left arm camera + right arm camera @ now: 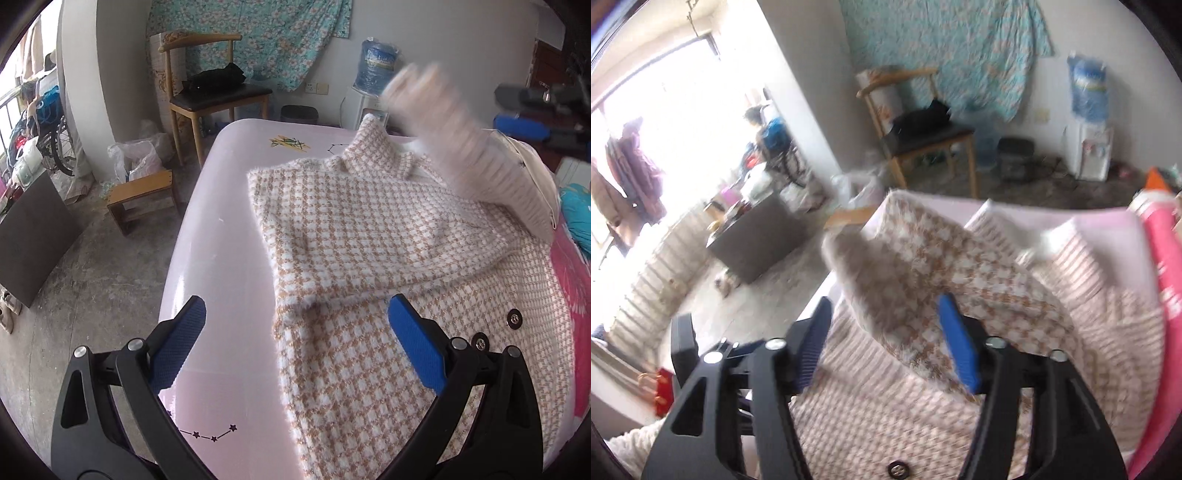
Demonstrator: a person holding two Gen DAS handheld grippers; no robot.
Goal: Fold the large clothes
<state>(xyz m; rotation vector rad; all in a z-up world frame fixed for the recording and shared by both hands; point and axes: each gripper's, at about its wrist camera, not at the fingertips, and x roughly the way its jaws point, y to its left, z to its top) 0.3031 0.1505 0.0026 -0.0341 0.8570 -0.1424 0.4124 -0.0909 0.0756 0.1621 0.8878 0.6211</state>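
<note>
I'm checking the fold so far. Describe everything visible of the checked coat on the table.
The checked coat is a fuzzy, woolly-looking garment in a small tan-and-white houndstooth weave, with a stand-up collar and dark round snap buttons. It lies on the pink table. One sleeve is folded across the chest, its cuff near the coat's edge. On the other side a striped, ribbed-looking part of the coat is raised and blurred. Neither gripper's fingers press on it.
</note>
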